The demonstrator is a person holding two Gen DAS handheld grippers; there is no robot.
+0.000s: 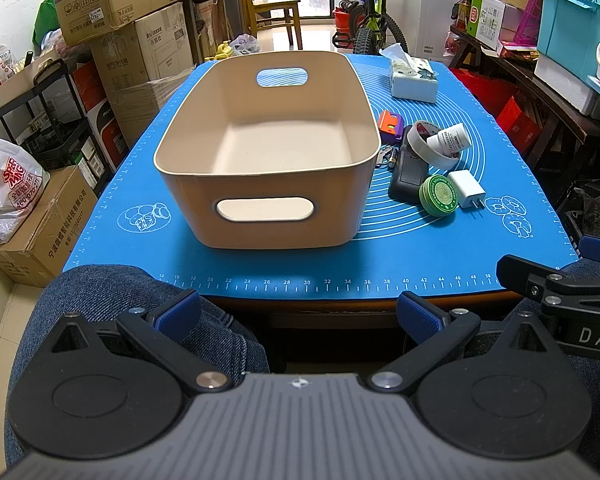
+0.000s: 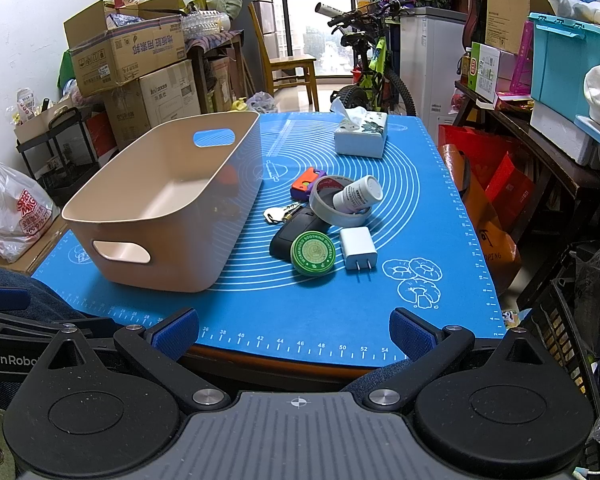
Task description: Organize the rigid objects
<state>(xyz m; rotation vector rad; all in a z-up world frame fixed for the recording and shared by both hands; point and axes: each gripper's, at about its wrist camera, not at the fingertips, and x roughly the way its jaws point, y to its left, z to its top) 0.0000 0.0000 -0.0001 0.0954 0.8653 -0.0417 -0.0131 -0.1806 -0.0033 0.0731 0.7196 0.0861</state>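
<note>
An empty beige bin (image 1: 204, 188) (image 2: 180, 248) stands on the blue mat (image 1: 420, 256) (image 2: 340, 308). To its right lies a pile: green round tin (image 1: 439, 195) (image 2: 313, 253), white charger plug (image 1: 466, 188) (image 2: 358, 248), black device (image 1: 408, 176) (image 2: 290, 236), tape roll (image 1: 420, 146) (image 2: 328, 210) with a white bottle (image 1: 450, 139) (image 2: 360, 193) in it, keys (image 1: 386, 156) (image 2: 278, 214), and an orange-purple item (image 1: 391, 123) (image 2: 306, 184). My left gripper (image 1: 299, 312) and right gripper (image 2: 295, 330) are both open and empty, held before the table's near edge.
A tissue box (image 1: 414, 78) (image 2: 362, 136) stands at the mat's far right. Cardboard boxes (image 1: 116, 4) are stacked to the left. Shelves with bins (image 2: 572, 68) run along the right. A bicycle (image 2: 370, 76) and a chair (image 2: 288, 64) stand beyond the table.
</note>
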